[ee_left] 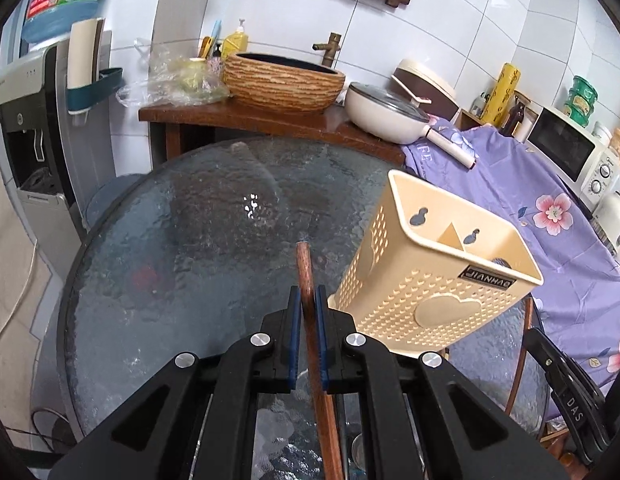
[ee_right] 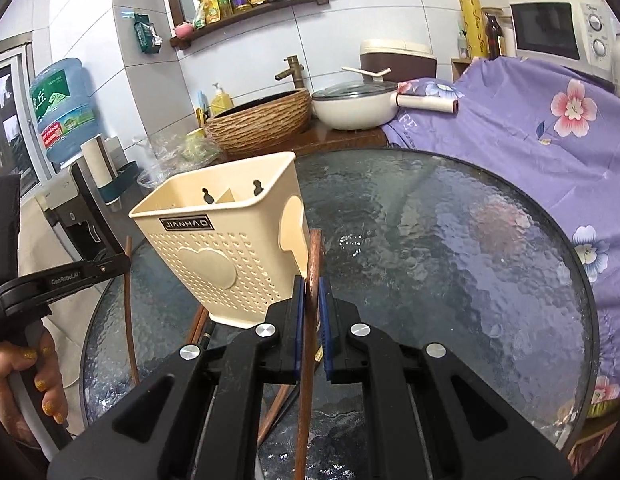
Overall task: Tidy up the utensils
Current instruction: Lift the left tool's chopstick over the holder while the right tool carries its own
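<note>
Two wrist fisheyes, each looking forward and down along its own fingers over a round glass tabletop point(ee_left: 158, 264).

The left wrist view sits close behind its blue-padded fingers point(ee_left: 296, 320) and faces the tiled wall, with the cream utensil holder point(ee_left: 437, 280) near on its right and the woven-pattern basin point(ee_left: 284, 84) beyond. The right wrist view, likewise close behind its fingers point(ee_right: 300, 312), faces the same wall from further right, so the holder point(ee_right: 222, 248) falls left of centre and the left gripper point(ee_right: 62, 276) enters at its left edge. Both share the tabletop, holder, basin, white lidded pan point(ee_left: 385, 114) and purple floral cloth point(ee_right: 521, 120).
</note>
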A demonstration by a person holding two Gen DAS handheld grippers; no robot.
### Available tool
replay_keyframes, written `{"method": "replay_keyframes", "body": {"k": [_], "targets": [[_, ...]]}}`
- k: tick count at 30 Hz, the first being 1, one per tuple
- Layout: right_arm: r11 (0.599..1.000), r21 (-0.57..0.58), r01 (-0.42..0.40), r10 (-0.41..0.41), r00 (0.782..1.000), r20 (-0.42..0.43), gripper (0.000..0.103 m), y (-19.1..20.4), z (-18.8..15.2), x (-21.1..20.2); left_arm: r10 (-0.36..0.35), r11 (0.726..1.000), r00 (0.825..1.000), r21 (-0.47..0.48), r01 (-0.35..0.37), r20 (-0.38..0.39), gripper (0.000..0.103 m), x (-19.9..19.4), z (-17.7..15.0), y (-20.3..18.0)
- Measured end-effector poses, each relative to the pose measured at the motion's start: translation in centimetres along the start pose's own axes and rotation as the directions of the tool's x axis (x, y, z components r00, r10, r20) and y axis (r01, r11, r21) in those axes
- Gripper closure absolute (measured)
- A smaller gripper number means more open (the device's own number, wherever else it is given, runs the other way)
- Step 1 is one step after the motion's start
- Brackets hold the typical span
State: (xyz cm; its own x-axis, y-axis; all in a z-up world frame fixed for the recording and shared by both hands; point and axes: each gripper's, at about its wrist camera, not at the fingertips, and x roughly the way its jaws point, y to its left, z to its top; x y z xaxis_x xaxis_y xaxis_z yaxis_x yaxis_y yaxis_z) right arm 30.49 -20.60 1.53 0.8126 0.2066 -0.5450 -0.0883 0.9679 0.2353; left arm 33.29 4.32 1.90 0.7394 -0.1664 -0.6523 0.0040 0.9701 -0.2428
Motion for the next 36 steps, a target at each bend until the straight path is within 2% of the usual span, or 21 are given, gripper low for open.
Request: {"method": "replay_keyframes", "body": {"k": [12, 27, 31, 36], "targets": [[0.998, -0.052, -0.041, 0.043, 0.998, 0.038, 0.095, 1.2, 1.1, -2.1, -0.006, 0.999, 0.998, 0.037, 0.004, 0.056, 0.096, -2.0, 0.8, -0.5], [0.983, -0.069, -0.168, 0.172, 0.983, 0.062, 0.098, 2.4, 2.8, -6.7, -0.042, 0.995, 0.987, 0.101, 0.026, 0.154, 0.097, -6.8, 1.0, -1.7], [0.980, -0.075, -0.182, 0.188, 0.980, 0.070, 0.098, 2.5, 3.3, -7.3, -0.071, 0.993, 0.984, 0.108, 0.054, 0.161, 0.097, -7.7, 1.3, -1.9], [0.981, -0.086, -0.172, 0.176, 0.983, 0.051, 0.099, 2.6, 3.5, -6.9, -0.065, 0.992, 0.983, 0.120, 0.045, 0.173, 0.097, -7.8, 1.2, -2.2]]}}
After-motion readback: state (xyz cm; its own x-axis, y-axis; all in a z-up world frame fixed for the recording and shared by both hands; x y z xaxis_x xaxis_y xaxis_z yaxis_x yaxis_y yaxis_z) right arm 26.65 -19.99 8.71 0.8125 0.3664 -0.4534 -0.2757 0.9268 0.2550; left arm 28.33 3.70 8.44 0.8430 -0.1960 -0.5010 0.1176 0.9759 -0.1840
